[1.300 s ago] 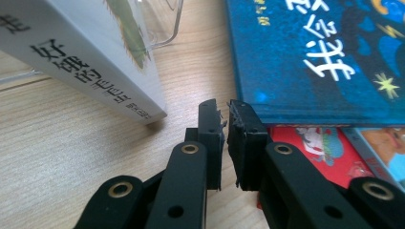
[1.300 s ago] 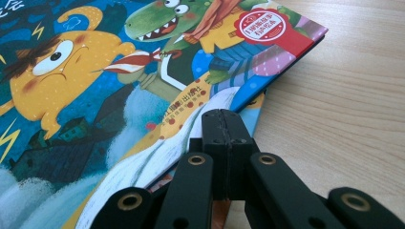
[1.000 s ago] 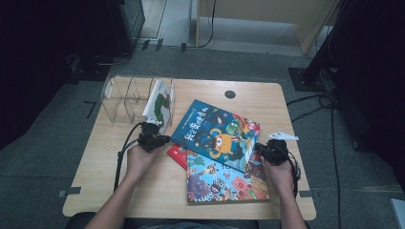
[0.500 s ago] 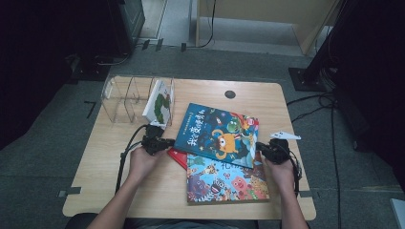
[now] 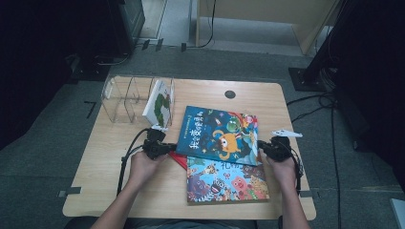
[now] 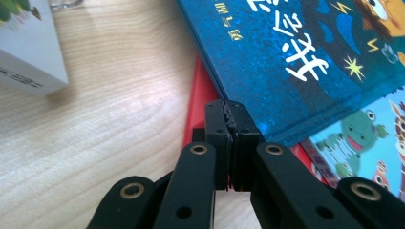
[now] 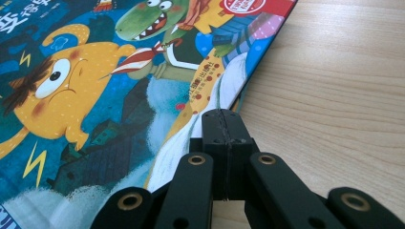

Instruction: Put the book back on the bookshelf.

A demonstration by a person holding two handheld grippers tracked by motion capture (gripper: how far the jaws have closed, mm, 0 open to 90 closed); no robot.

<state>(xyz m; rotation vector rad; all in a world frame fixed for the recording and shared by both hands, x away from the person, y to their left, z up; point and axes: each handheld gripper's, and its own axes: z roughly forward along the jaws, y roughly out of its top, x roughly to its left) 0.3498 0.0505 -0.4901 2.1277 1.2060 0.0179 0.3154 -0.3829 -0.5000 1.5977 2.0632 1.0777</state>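
Blue monster picture book (image 5: 217, 134), lying mid-frame atop a red book (image 6: 198, 102) and animal picture book (image 5: 224, 181), is flanked by left claw (image 5: 165, 149) and right claw (image 5: 263, 145), both fully closed and empty, tips set at its opposite edges, likely for nudging it.

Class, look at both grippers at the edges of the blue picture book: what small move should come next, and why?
Probably nudge the blue picture book from both sides to square it. The left gripper sits shut at its near left edge, and the right gripper sits shut at its right edge. Neither holds anything. The book lies askew over the colourful animal book and a red book, beside the clear rack.
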